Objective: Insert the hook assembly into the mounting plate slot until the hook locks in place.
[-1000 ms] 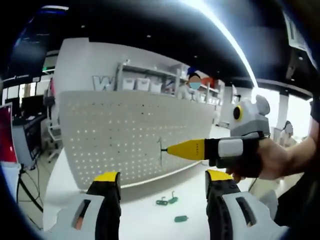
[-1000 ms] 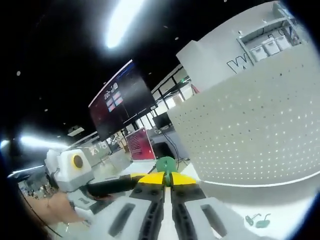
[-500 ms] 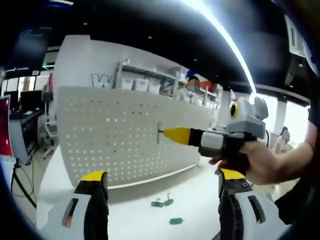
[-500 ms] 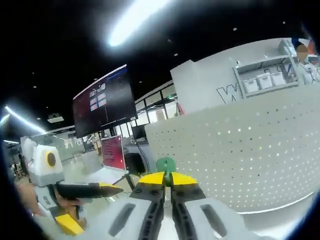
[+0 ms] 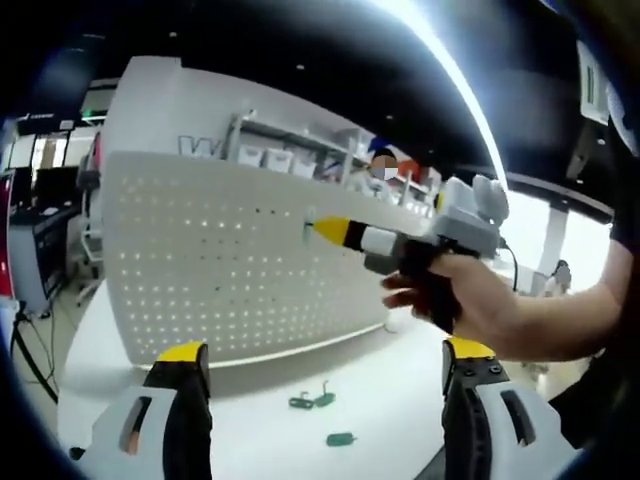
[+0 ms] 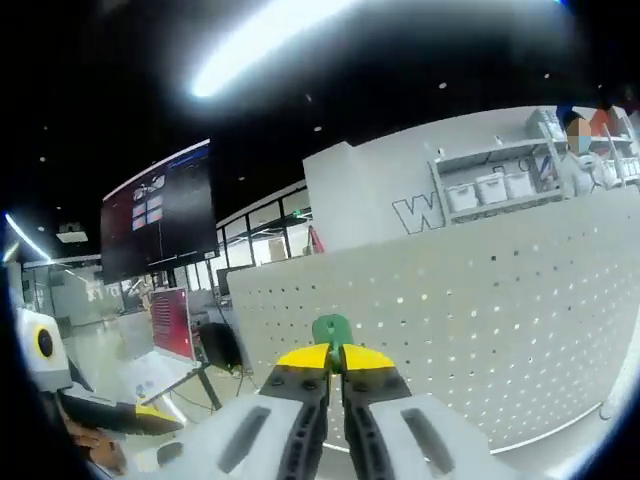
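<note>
Green hook (image 6: 333,330) clamped in right hand-held gripper (image 6: 334,358), apparently at pegboard (image 5: 230,260), unlocked; left hand-held gripper (image 5: 325,352) apart at 6 o'clock.

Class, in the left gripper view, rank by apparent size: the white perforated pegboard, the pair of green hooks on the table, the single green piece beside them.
1. White perforated pegboard.
2. Pair of green hooks.
3. Single green piece, nearer the camera, so ranks 2 and 3 are unsure.
</note>
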Available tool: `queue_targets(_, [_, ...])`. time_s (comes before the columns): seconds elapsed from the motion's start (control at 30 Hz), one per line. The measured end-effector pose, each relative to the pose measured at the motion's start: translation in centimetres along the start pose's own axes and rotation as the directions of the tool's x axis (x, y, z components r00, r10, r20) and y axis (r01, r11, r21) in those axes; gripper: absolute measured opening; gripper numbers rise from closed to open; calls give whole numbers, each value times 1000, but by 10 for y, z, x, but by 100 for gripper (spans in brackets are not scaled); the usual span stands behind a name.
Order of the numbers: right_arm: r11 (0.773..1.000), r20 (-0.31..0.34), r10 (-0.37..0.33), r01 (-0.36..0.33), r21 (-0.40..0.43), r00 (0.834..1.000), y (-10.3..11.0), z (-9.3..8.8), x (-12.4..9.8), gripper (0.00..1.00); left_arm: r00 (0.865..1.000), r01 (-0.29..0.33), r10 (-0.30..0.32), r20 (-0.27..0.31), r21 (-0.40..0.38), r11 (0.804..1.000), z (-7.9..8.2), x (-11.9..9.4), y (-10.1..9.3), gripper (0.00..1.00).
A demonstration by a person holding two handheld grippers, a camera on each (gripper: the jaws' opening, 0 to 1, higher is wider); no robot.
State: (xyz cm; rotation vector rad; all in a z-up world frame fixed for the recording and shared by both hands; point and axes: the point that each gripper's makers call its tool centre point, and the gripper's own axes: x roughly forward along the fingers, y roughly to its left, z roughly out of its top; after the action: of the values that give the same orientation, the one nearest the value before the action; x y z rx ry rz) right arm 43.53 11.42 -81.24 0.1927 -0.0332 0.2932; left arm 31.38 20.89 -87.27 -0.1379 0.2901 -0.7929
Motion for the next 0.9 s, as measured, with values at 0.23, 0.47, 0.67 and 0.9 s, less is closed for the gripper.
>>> queue_targets(0.23, [994,37,-100,101,-30,994,-37,8,18,0,1000,7,-6,-26,24,1000,-2,4,3,100])
queue_targets(0.47, [984,60,-164,168,-54,985,-63,14,27,0,999,2,-2,-33,16,1000,-4,5,6,100])
queue_targets(0.67, [975,71,-205,210,-67,976,-80,19,32,0,999,-20,20,-25,14,1000,-3,4,12,100])
queue_targets(0.9, [968,84,-236,242,-65,968,-89,24,40,0,999,-43,43,-19,5,999,-2,3,19,97])
